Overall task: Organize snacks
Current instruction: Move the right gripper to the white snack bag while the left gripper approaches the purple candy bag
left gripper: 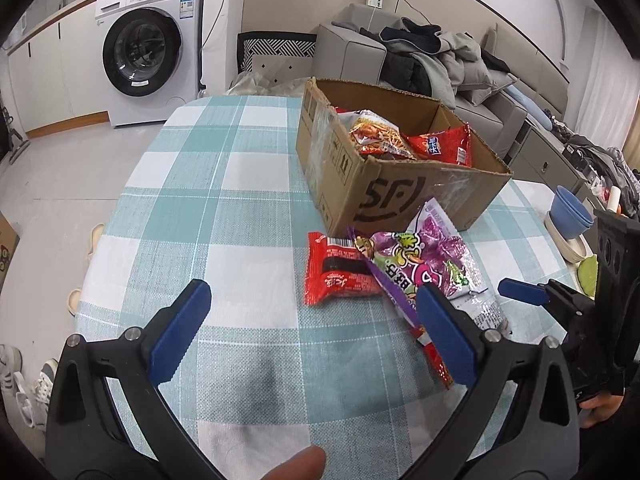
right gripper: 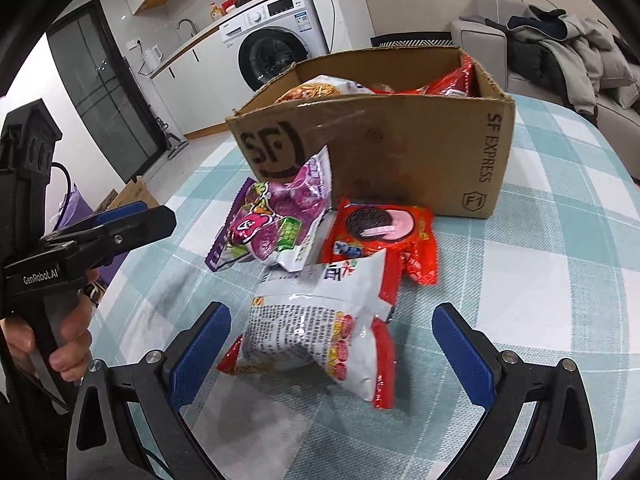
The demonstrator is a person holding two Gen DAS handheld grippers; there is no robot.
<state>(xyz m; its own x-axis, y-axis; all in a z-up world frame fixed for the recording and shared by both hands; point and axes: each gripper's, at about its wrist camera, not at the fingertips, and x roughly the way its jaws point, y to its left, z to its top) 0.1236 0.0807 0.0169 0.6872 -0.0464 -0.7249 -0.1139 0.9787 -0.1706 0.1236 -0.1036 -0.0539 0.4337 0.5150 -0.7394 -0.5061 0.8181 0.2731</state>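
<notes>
An open cardboard box (left gripper: 360, 184) (right gripper: 400, 152) stands on the checked table and holds several snack packs (left gripper: 384, 136). In front of it lie a red pack (left gripper: 336, 268), a purple pack (left gripper: 420, 256) (right gripper: 272, 220), a red cookie pack (right gripper: 380, 236) and a white-and-red pack (right gripper: 320, 332). My left gripper (left gripper: 316, 316) is open above the cloth, its right finger over the purple pack's edge. My right gripper (right gripper: 332, 340) is open around the white-and-red pack, not touching it. The right gripper also shows in the left wrist view (left gripper: 524, 292), the left gripper in the right wrist view (right gripper: 120, 220).
Blue bowls (left gripper: 570, 212) and plates stand at the table's right edge. A washing machine (left gripper: 148, 48) is behind to the left. A sofa with clothes (left gripper: 436, 56) is behind the box. Shoes (left gripper: 24, 384) lie on the floor at left.
</notes>
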